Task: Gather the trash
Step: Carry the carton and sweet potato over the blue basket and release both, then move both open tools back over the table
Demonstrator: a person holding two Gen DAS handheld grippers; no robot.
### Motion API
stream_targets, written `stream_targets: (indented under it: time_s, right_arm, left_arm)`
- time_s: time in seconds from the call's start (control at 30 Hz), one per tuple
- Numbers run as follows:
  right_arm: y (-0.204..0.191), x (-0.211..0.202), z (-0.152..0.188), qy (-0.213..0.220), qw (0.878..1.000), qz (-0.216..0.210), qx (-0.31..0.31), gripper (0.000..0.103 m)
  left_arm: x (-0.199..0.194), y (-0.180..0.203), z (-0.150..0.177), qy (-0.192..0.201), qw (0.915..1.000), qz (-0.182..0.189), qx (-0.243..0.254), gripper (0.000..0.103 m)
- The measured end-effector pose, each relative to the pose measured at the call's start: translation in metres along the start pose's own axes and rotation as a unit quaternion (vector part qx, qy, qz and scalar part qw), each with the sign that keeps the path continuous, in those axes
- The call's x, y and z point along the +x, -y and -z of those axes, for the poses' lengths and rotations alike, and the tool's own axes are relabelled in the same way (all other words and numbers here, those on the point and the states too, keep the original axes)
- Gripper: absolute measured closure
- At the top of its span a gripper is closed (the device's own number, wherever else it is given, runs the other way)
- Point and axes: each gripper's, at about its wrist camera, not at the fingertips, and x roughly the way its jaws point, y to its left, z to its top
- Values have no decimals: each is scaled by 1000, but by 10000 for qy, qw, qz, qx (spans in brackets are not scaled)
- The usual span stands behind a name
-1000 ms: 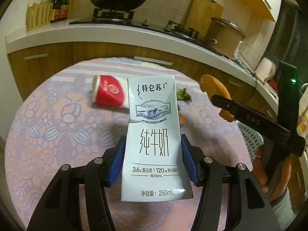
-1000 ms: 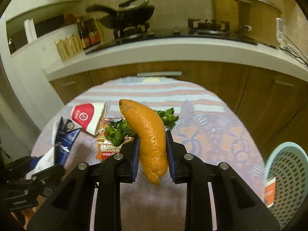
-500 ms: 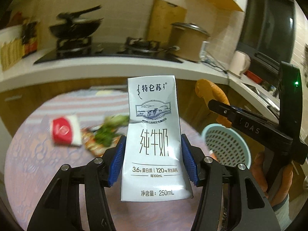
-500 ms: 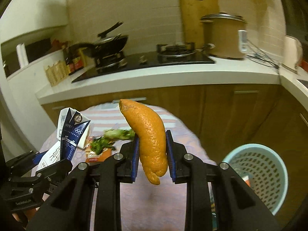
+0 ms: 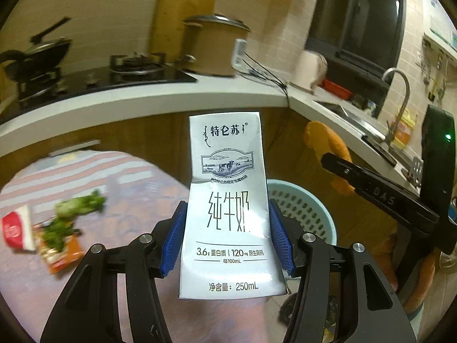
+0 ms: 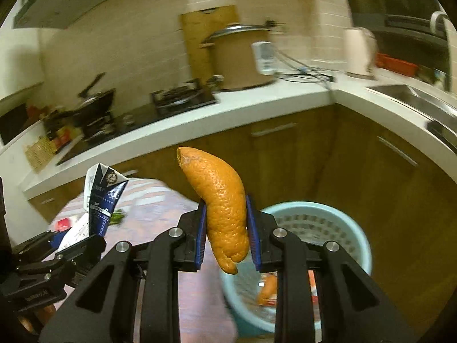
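Observation:
My left gripper (image 5: 227,238) is shut on a white 250 mL milk carton (image 5: 228,200), held upright by its sides. Behind the carton stands a light blue perforated waste basket (image 5: 308,208) on the floor. My right gripper (image 6: 225,238) is shut on a curved piece of orange peel (image 6: 222,208), with the same basket (image 6: 342,228) just beyond and below it; some trash lies inside. The right gripper (image 5: 328,158) with its peel (image 5: 325,143) also shows at the right of the left wrist view. The left gripper and carton (image 6: 100,200) appear at the left of the right wrist view.
A round table with a patterned cloth (image 5: 137,188) carries a red-and-white paper cup (image 5: 17,230), green vegetable scraps (image 5: 77,208) and an orange snack wrapper (image 5: 57,254). Behind runs a white counter (image 5: 142,103) with stove, wok, rice cooker (image 5: 214,45) and sink (image 6: 405,94). Wooden cabinets stand below.
Both grippers have swung right and slightly up, away from the table toward the blue basket, each keeping its load. The basket now sits close ahead in both views; the table trash has slid left.

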Motion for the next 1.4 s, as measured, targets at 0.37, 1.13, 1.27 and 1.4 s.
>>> stream_targets:
  time_s: [0.37, 1.13, 1.27, 1.4]
  right_arm:
    - [109, 29, 51, -828, 9918, 487, 841, 79]
    - [92, 43, 56, -1119, 9915, 386, 540, 41]
    - [51, 44, 47, -1051, 9942, 131, 208, 41]
    - [10, 48, 43, -1056, 9943, -144, -63, 41]
  left_arm:
    - [102, 66, 20, -719, 9965, 238, 346, 50]
    - [89, 44, 27, -601, 9979, 229, -77, 34]
    - [53, 8, 23, -263, 9988, -7, -406, 34]
    - [19, -31, 22, -6, 9971, -295, -698, 34]
